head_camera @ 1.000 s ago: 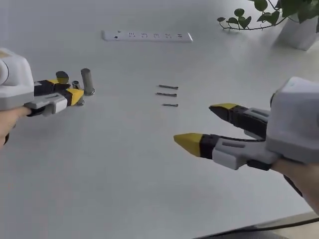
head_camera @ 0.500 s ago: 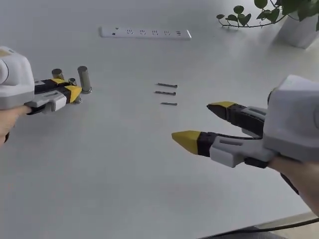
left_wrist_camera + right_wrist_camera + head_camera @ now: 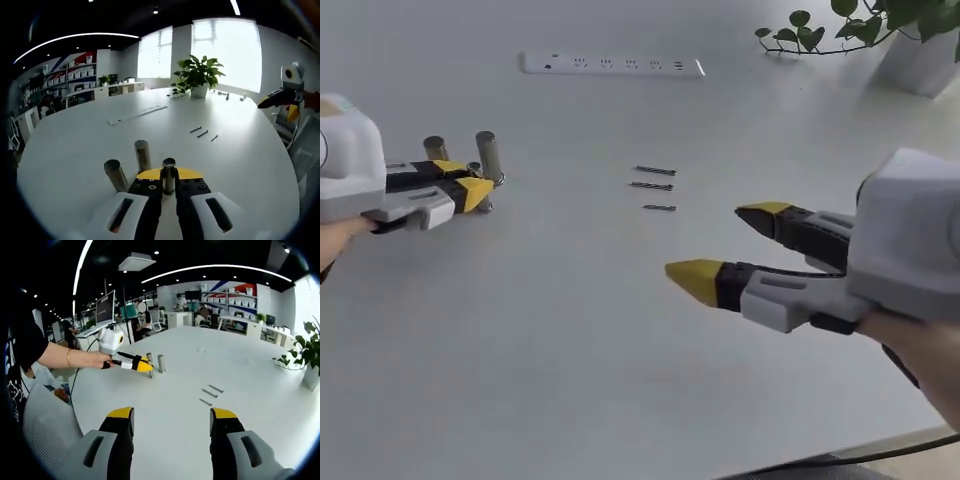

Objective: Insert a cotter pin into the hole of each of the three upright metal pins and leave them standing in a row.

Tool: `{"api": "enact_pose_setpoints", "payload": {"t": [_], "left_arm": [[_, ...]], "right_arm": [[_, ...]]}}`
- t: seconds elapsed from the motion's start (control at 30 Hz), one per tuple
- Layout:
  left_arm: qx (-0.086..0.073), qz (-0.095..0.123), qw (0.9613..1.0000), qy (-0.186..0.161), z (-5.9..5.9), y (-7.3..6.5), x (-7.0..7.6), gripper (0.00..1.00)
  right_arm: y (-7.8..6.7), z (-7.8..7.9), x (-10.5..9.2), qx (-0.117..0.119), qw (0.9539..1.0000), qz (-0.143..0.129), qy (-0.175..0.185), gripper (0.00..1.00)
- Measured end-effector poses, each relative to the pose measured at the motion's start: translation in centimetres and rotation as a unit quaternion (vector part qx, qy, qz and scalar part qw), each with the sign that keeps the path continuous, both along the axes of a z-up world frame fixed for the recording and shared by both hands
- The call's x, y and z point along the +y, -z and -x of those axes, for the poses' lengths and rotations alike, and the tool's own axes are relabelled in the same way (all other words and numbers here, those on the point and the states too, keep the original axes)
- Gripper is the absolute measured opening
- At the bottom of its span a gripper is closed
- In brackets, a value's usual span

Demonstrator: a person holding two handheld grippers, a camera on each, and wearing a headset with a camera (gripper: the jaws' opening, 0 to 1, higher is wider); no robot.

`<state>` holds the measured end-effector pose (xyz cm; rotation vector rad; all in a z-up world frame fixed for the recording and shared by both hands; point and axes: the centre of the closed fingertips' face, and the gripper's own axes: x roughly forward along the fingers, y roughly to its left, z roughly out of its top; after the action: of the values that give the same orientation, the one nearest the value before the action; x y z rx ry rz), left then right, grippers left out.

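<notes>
Yellow-tipped left gripper (image 3: 470,185) sitting among upright metal pins (image 3: 488,158), edging slightly rightward since a moment ago. Right gripper (image 3: 705,240) hovering wide. Cotter pins (image 3: 655,185) lying untouched on table (image 3: 570,380).
Left gripper view: jaws clamping front pin (image 3: 168,172), grasp settling.
Right gripper view: jaws gaping, insertion not yet starting.

A broad white table (image 3: 570,350) stretches across an open-plan office, with a white power strip (image 3: 612,66) lying near its far edge and a potted plant (image 3: 197,75) standing at one end before tall, bright windows (image 3: 225,50). Curved light strips (image 3: 220,266) run across the dark ceiling (image 3: 190,252) above rows of desks (image 3: 237,322), a monitor (image 3: 106,305) and shelves (image 3: 65,75).
</notes>
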<state>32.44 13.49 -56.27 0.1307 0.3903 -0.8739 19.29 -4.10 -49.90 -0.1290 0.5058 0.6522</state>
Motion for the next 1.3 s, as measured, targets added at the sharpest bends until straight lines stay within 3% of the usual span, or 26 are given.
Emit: {"api": "enact_pose_setpoints", "payload": {"t": [0.17,0.43,0.8,1.03,1.3], "left_arm": [[-0.008,-0.015,0.9990,0.042,1.3,-0.2,-1.7,0.07],[-0.007,-0.008,0.9973,0.072,2.9,-0.7,-3.4,0.07],[-0.004,-0.024,0.9931,0.115,5.1,0.0,-5.6,0.07],[-0.001,-0.032,0.9921,0.121,5.6,0.5,-6.3,0.07],[-0.001,-0.023,0.9923,0.122,5.8,0.5,-6.6,0.07]], "right_arm": [[0.0,0.0,0.2,0.000,1.0000,0.000,-0.002,0.58],[0.1,0.1,0.3,0.001,1.0000,0.000,-0.003,0.58],[0.3,0.2,0.5,0.003,1.0000,0.002,-0.006,0.57],[0.3,0.1,0.5,0.004,1.0000,0.001,-0.005,0.57],[0.6,0.2,0.2,0.007,1.0000,0.005,-0.004,0.57]]}}
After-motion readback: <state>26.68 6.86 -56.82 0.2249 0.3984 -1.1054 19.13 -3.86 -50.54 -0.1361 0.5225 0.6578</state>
